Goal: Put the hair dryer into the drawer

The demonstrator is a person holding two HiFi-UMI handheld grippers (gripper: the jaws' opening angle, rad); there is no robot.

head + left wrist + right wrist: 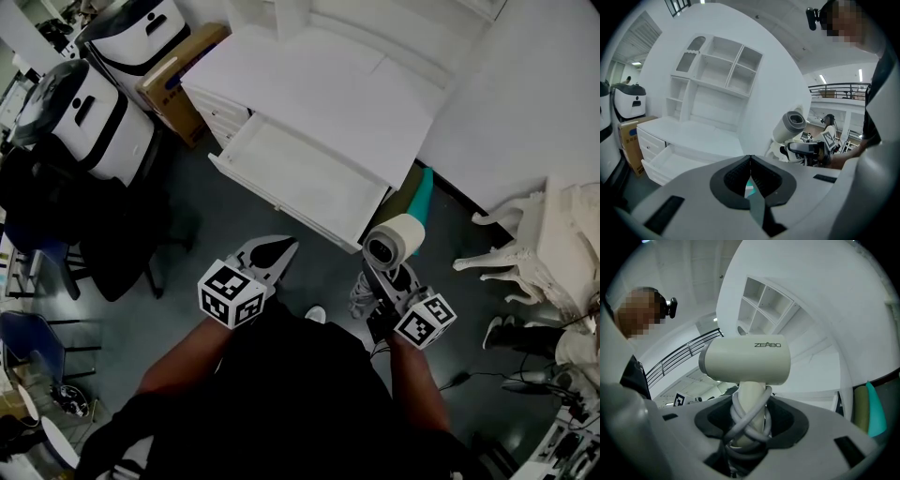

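the drawer [309, 173] stands pulled open. off its front right corner the right gripper [389, 281] clamps the hair dryer [394, 242] by its handle; the left gripper [272, 251], before the drawer, sits closed, empty.

The hair dryer [745, 361] is cream. The cord [749, 420] round its handle is light grey. The drawer [300, 173] and the desk [356, 84] are white. The left gripper [281, 247] and the right gripper [386, 281] are grey with black pads. Each cube [232, 293] has black and white squares. The floor [319, 274] is dark grey. The cardboard box [178, 75] is brown.
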